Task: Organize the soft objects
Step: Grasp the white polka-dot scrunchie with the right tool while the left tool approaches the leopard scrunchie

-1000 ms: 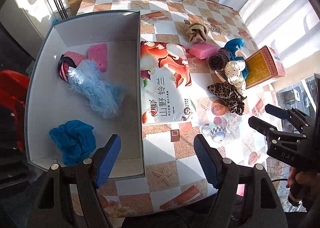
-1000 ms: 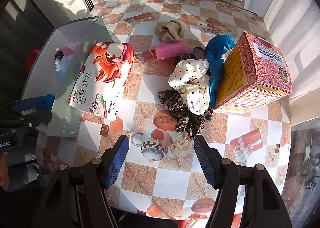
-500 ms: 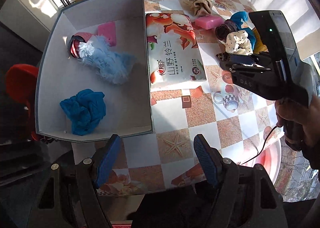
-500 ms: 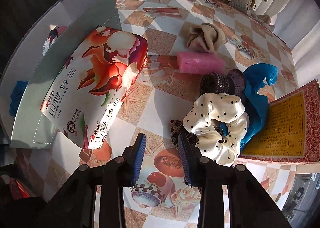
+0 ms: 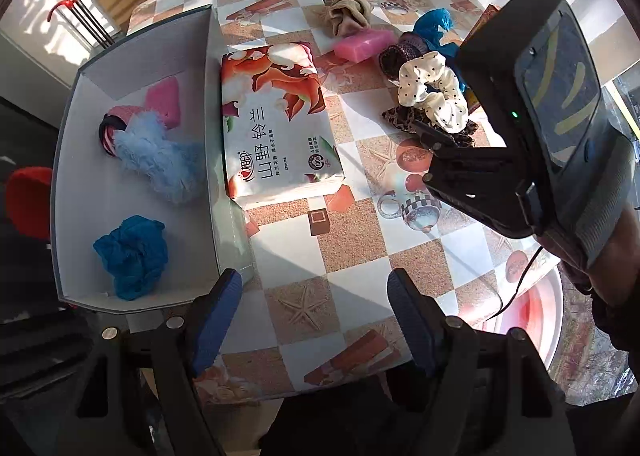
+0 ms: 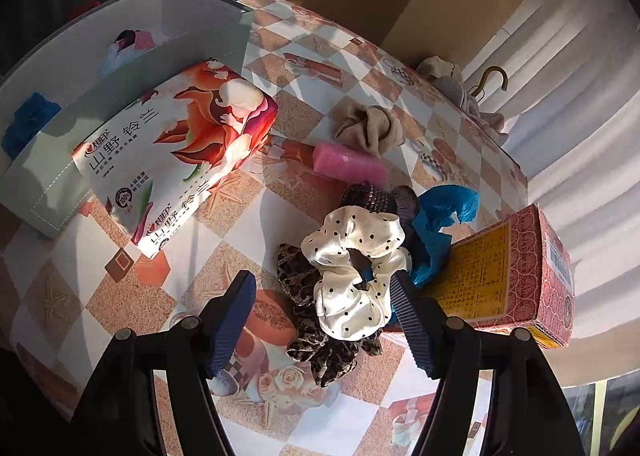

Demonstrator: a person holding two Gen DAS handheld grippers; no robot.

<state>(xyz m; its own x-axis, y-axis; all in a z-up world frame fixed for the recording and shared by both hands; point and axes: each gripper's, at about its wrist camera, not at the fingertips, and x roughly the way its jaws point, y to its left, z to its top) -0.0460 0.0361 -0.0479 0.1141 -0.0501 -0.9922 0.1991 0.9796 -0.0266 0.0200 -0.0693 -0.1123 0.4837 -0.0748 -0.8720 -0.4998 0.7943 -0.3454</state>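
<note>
Right wrist view: right gripper [image 6: 322,320] spread wide around polka-dot scrunchie [image 6: 354,276] atop leopard scrunchie [image 6: 316,344]; left gripper [image 5: 314,320] open above desk [image 5: 348,252].

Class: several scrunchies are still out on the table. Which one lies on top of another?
The white polka-dot scrunchie. It rests on the leopard-print scrunchie, between the fingers of the open right claw. The beige scrunchie lies apart, directly on the tablecloth.
</note>
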